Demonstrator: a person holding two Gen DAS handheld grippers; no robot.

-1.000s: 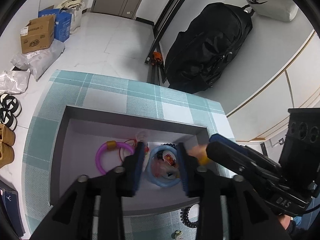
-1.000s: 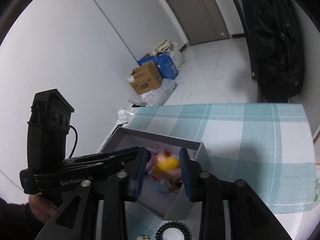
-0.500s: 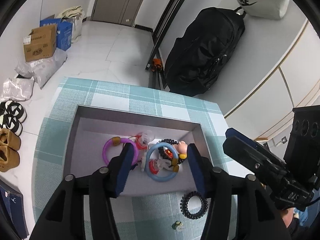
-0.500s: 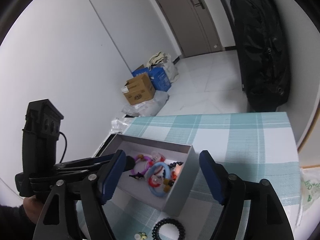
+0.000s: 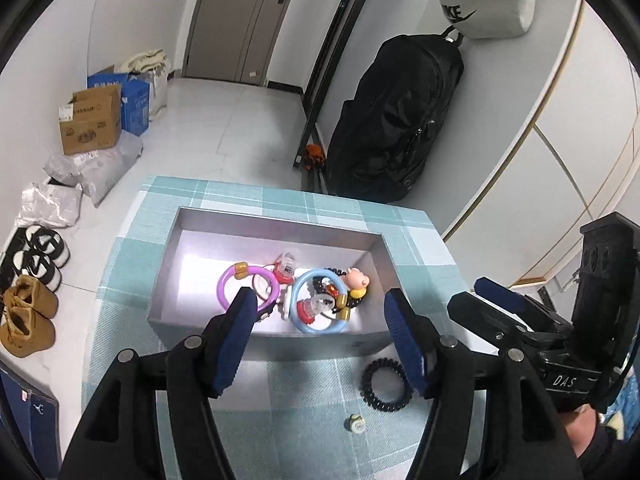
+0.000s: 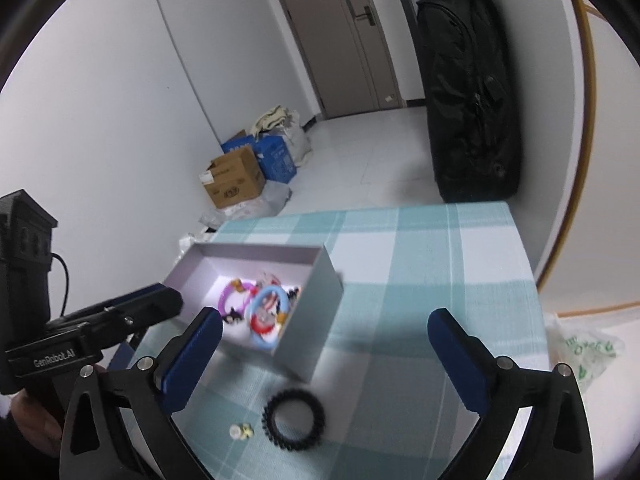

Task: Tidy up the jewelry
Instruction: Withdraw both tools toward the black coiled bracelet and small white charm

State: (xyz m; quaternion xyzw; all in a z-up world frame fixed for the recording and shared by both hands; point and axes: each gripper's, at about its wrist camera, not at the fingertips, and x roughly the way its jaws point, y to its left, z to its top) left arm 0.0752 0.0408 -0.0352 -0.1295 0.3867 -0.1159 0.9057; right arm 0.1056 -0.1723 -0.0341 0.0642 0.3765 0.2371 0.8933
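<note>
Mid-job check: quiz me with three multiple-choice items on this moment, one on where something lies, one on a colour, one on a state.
1. Where does the black spiral hair tie lie?
A. Inside the grey box
B. On the checked cloth, outside the box's near wall
C. Between the right gripper's jaws

2. What colour is the ring beside the blue ring in the grey box?
A. Purple
B. Green
C. White

3. What does the right gripper hold?
A. The small pale charm
B. The blue ring
C. Nothing

Answers: 1 B, it rests on the checked cloth just short of the box, next to a small pale charm. 2 A, a purple ring with a tan bead. 3 C, its jaws stand wide and are opening, with only cloth and box seen between them.
</note>
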